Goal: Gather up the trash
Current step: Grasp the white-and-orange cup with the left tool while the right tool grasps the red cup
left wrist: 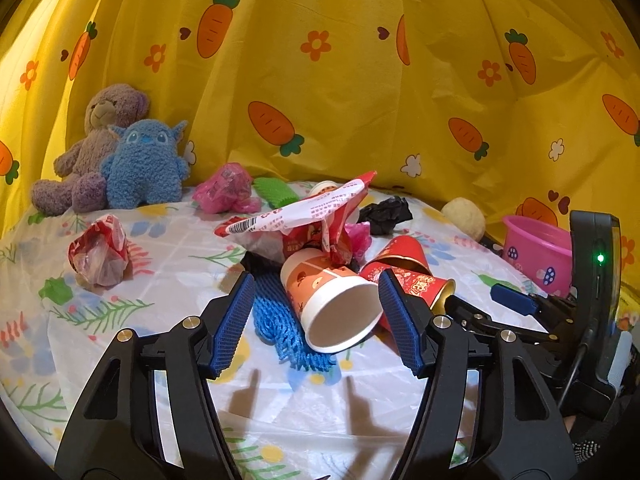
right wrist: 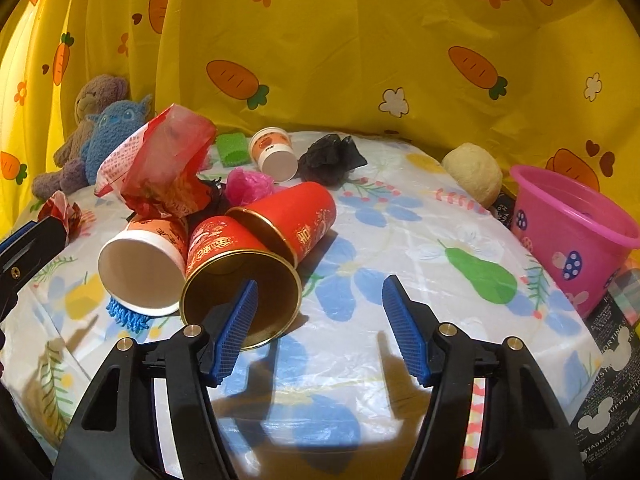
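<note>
Here, through the left wrist camera, the left gripper (left wrist: 316,308) stands fairly wide around the mouth of the orange paper cup (left wrist: 332,304); pads look untouching. Squeeze gently, lest it crumple.

Right wrist view: the right gripper (right wrist: 318,316) is open, one pad inside the nearest red cup (right wrist: 240,276). Four cups are visible; pink bucket (right wrist: 576,236) far right.

Four paper cups (right wrist: 140,268) (two red), two plush toys (left wrist: 144,164), one pink bucket (right wrist: 576,232).

Right tongs (right wrist: 318,312) open — one pad inside the red cup (right wrist: 240,276).
</note>
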Motion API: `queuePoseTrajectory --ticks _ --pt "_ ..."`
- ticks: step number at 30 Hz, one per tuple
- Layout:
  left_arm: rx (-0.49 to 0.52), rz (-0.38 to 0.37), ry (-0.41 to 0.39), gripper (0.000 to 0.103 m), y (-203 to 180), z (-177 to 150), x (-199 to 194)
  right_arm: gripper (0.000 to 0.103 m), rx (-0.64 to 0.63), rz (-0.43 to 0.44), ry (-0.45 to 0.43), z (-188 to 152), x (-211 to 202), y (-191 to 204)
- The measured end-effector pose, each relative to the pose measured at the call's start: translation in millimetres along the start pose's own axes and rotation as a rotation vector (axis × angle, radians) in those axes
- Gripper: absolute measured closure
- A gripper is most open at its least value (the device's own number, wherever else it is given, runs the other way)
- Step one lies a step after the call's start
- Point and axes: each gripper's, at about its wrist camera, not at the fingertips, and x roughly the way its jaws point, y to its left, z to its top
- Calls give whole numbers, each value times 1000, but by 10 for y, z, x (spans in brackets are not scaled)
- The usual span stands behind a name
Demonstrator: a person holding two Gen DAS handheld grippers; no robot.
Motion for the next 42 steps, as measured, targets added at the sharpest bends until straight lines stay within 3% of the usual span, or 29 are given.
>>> queuePoseTrajectory --ticks 4,6,9,16,24,27,33,38,42 --pt "10 -23 22 45 2 -34 63 57 -30 22 30 35 128 72" --pt "14 -28 34 52 8 -40 100 76 -29 32 49 31 178 87" --pt "21 -28 52 61 23 -32 160 95 -21 52 49 8 183 74" --pt "31 -50 131 74 22 -34 377 99 -15 54 1 -31 10 -25" --pt "64 -77 183 74 -76 -43 525 99 3 47 -26 -71 -127 -152" --pt "88 -68 198 84 -140 -27 589 99 7 48 -32 -91 -163 -180" --pt "107 -51 211 101 -200 -24 647 99 2 52 -45 -113 -251 -235" --pt "96 -62 190 101 -206 -4 598 99 1 59 -64 -141 -360 -280" --pt "65 -113 142 101 -216 53 410 99 18 74 -85 -133 -483 -346"
